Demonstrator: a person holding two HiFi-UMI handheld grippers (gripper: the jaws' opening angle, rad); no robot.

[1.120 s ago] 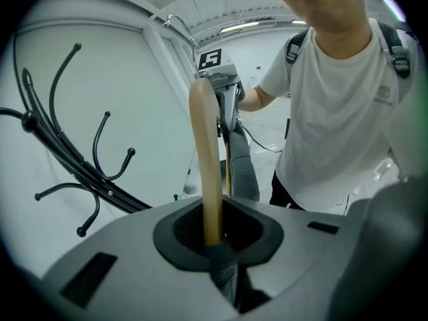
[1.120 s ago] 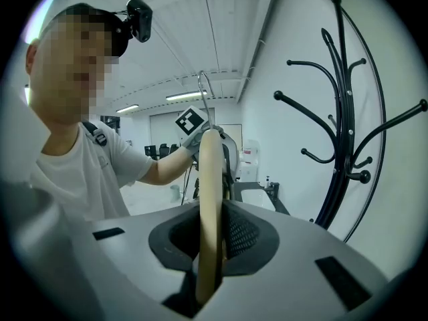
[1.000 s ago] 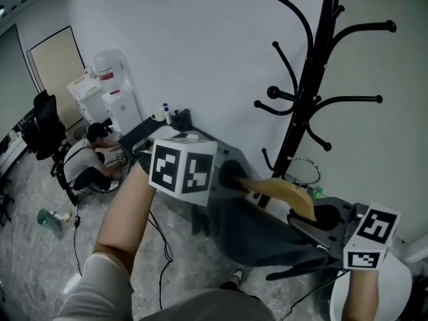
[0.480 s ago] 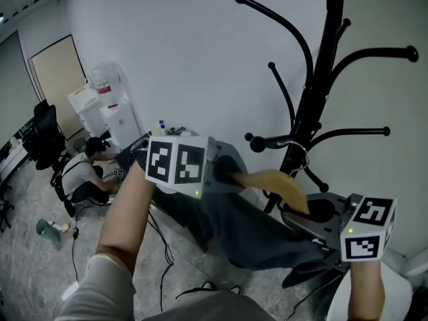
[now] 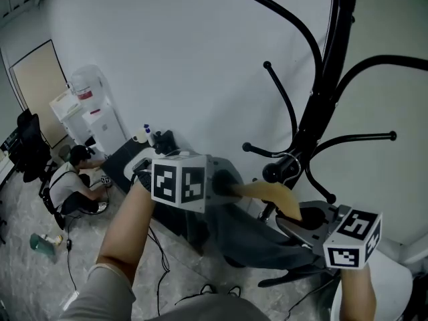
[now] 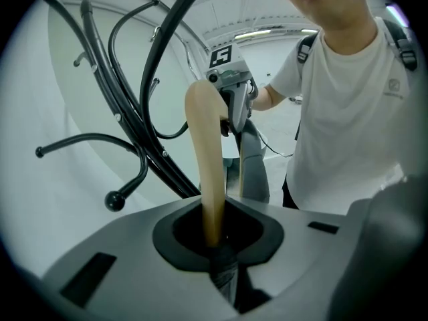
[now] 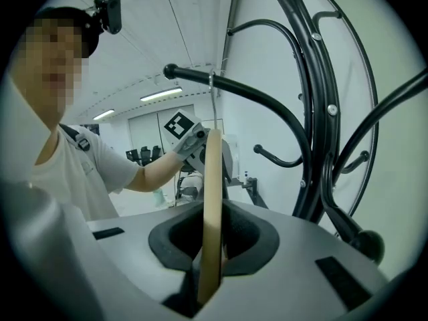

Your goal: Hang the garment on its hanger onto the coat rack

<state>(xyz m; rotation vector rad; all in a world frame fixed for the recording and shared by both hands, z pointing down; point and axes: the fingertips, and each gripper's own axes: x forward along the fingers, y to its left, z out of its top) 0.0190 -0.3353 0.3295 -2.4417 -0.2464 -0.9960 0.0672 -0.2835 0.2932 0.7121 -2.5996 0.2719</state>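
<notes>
You hold the wooden hanger (image 5: 270, 192) level between your two grippers, one at each end. Your left gripper (image 5: 227, 187) pinches its end, with a fold of the dark grey garment (image 5: 257, 239) caught in the same narrow gap; your right gripper (image 5: 304, 221) is clamped on the other end. The garment droops from the hanger below and between your hands. The hanger sits right up against the black coat rack (image 5: 319, 99), and its wire hook (image 5: 289, 159) rises to one of the lower arms, just behind that arm's ball tip (image 5: 271, 173).
</notes>
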